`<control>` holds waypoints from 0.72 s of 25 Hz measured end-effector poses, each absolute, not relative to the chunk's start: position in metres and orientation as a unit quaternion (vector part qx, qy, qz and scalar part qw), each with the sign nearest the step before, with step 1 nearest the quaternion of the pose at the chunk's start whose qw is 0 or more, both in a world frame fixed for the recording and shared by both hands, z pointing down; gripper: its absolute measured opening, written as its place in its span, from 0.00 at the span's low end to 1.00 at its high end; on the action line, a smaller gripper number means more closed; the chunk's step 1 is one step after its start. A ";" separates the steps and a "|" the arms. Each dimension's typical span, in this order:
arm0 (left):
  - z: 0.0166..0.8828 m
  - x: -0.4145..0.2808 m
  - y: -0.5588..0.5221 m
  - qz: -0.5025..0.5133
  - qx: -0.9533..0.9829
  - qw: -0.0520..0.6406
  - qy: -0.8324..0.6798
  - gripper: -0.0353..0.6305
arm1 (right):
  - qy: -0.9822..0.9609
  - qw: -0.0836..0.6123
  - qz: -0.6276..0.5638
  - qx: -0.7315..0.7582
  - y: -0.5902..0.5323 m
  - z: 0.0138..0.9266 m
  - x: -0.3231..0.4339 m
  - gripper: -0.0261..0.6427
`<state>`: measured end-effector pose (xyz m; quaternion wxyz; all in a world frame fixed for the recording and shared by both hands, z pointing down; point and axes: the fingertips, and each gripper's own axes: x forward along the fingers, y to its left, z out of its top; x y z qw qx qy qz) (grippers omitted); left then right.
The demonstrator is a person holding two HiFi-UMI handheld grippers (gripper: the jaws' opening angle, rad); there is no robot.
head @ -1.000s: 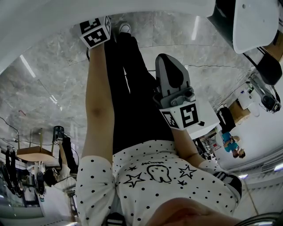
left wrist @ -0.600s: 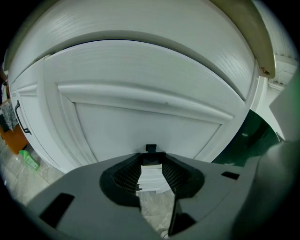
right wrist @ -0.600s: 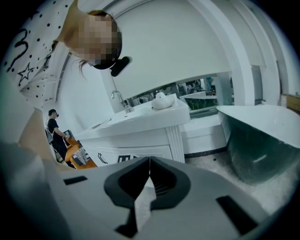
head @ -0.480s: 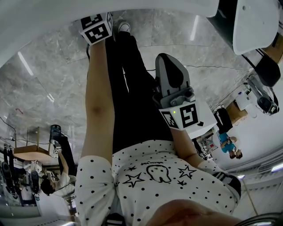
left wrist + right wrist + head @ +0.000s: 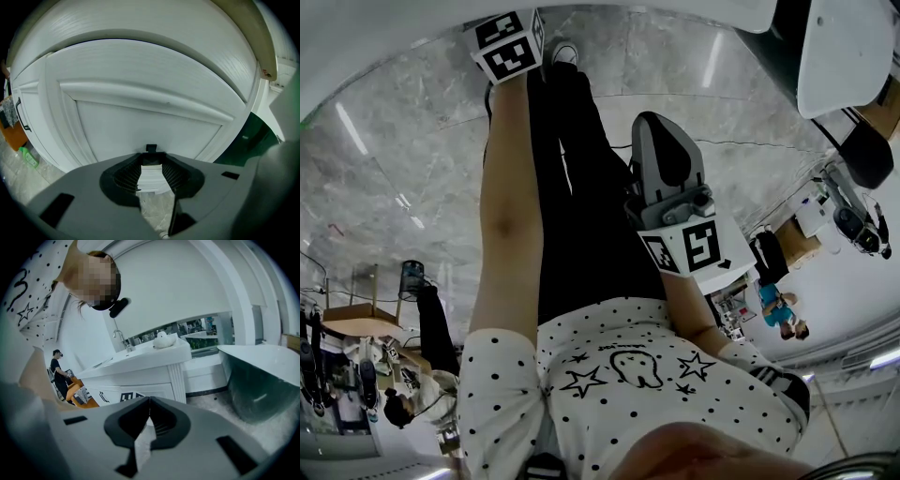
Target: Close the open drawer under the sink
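A white panelled drawer front (image 5: 150, 117) fills the left gripper view, with a dark curved gap along its top edge under the white counter (image 5: 154, 23). My left gripper (image 5: 151, 157) points straight at this panel, very close to it, jaws a little apart with nothing between them. In the head view only its marker cube (image 5: 508, 45) shows, under the counter edge (image 5: 694, 9). My right gripper (image 5: 661, 141) hangs shut and empty in front of the person's legs, away from the cabinet. Its own view shows the jaws (image 5: 149, 401) meeting in a line.
The floor is grey marble (image 5: 403, 141). The right gripper view shows another white vanity (image 5: 140, 366) with a faucet (image 5: 119, 338), a tub (image 5: 262, 376) at right and a person (image 5: 58, 369) far left. A green bottle (image 5: 29, 158) lies beside the cabinet.
My left gripper's cube has moved a little up, toward the cabinet. The right gripper has stayed put. People in the background at the left have shifted.
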<state>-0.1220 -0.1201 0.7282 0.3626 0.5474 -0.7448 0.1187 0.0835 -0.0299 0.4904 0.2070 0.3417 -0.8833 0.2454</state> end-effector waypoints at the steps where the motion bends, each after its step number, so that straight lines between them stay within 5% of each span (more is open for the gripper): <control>1: 0.728 -0.122 -0.120 0.119 0.548 0.362 -0.744 0.26 | -0.884 0.207 0.246 0.340 -0.028 0.491 0.082 0.06; 18: 0.721 -0.120 -0.119 0.130 0.565 0.351 -0.735 0.26 | -0.887 0.189 0.244 0.343 0.009 0.482 0.086 0.06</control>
